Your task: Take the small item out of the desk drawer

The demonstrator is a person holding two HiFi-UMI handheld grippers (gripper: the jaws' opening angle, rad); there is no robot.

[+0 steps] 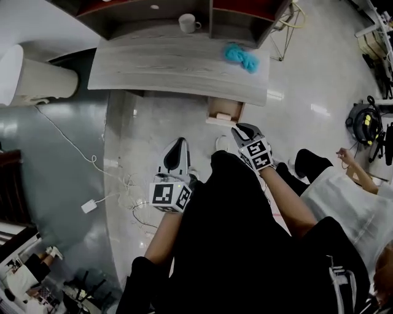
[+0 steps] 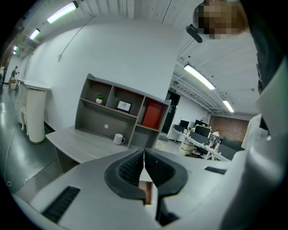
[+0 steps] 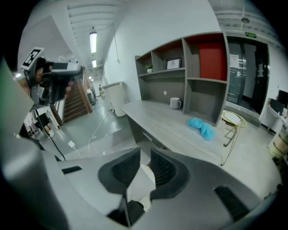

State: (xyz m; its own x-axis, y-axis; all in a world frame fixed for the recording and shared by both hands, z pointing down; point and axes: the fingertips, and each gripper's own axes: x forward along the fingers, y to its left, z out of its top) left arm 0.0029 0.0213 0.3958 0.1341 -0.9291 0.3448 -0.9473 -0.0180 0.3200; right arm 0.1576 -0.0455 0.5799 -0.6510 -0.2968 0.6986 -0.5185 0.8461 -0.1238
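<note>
The grey wooden desk (image 1: 159,67) stands at the top of the head view. Under its front right edge a small wooden drawer (image 1: 225,112) is pulled out, with a pale small shape in it that I cannot make out. My left gripper (image 1: 180,143) is over the floor, short of the desk, and its pads meet in the left gripper view (image 2: 144,153) with nothing between them. My right gripper (image 1: 244,128) points down just in front of the drawer. Its jaws stand a little apart (image 3: 145,153) and hold nothing.
On the desk are a white mug (image 1: 188,23) and a blue cloth (image 1: 241,56), below a shelf unit (image 1: 153,12). A white bin (image 1: 37,80) stands at the left. Cables and a white adapter (image 1: 89,206) lie on the floor. Another person (image 1: 344,184) sits at the right.
</note>
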